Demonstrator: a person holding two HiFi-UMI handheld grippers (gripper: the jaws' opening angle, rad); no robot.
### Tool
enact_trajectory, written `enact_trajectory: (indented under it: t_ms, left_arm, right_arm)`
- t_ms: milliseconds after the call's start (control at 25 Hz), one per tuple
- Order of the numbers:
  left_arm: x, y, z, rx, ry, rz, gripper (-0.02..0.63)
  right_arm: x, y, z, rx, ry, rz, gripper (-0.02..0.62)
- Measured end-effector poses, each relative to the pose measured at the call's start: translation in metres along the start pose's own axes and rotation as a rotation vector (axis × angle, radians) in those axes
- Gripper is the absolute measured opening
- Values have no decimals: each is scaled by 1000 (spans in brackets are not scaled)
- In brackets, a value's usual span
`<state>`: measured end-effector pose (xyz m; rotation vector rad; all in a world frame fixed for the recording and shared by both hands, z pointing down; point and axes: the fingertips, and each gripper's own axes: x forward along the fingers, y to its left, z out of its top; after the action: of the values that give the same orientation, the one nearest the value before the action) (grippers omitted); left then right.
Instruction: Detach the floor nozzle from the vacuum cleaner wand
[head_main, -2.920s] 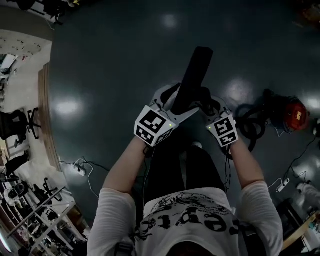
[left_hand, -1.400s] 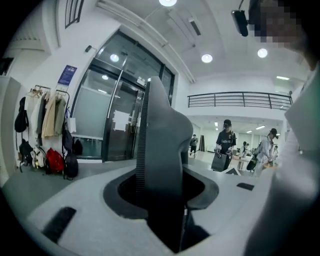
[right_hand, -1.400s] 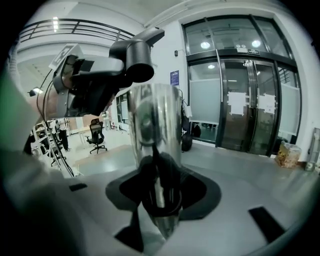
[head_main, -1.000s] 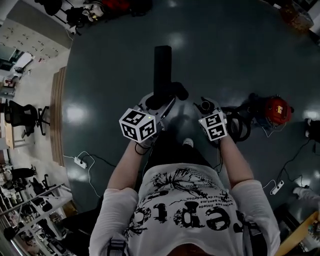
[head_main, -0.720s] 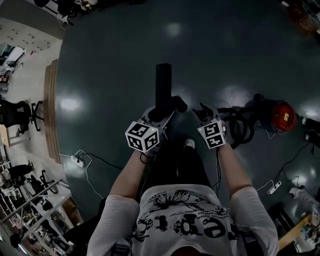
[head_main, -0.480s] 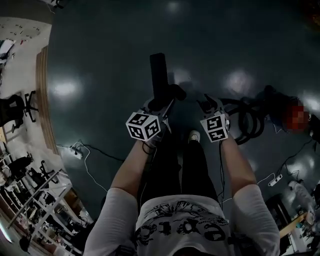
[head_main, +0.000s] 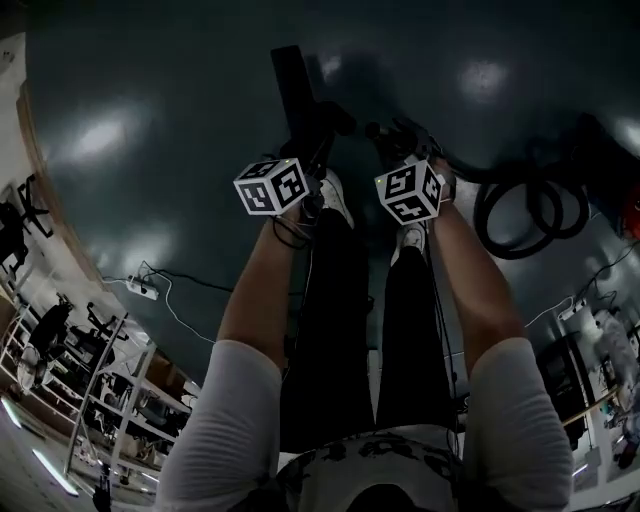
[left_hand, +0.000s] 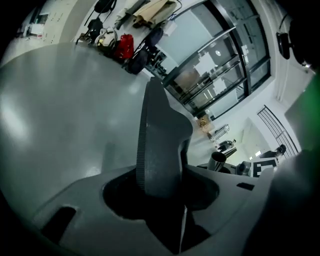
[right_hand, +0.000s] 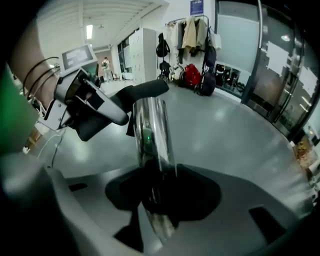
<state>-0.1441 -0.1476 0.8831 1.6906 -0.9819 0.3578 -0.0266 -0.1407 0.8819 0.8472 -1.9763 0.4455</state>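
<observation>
My left gripper (head_main: 304, 152) is shut on the black floor nozzle (head_main: 292, 82), which points away from me low over the dark floor. In the left gripper view the nozzle's grey neck (left_hand: 161, 145) sits clamped between the jaws. My right gripper (head_main: 398, 142) is shut on the chrome wand (right_hand: 152, 134). The wand's open tube end (left_hand: 217, 161) shows apart from the nozzle, to its right. From the right gripper view, the left gripper (right_hand: 84, 104) and the nozzle neck (right_hand: 146, 90) lie just beyond the wand tip.
A coiled black hose (head_main: 530, 208) lies on the floor to the right. My shoes (head_main: 336, 200) are just behind the grippers. A power strip and cable (head_main: 140, 288) lie at the left, shelving at the lower left. Coats and bags (right_hand: 192, 75) hang by a far wall.
Both grippers have dropped far toward the floor with the nozzle and the wand still held. The body has bent forward, and the left gripper has rolled.
</observation>
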Motion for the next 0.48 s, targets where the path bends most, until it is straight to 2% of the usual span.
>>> enact_trajectory:
  t_ms: [160,280,360,480]
  left_arm:
    - [64,84,-57,-43,56,26,172]
    - [109,139,-81,-48,69,48,172]
    - [137,147,-82,-83,73,51,172]
    - [162,152,-74,-130,74,52,172]
  right_arm:
    - [96,11,-79,-1,111,-18,165]
    - [161,27,-135,-14,187,-10,166]
    - [175,25,-163,-32,230,24,166]
    - [181,12,-182,-53,265,41,166]
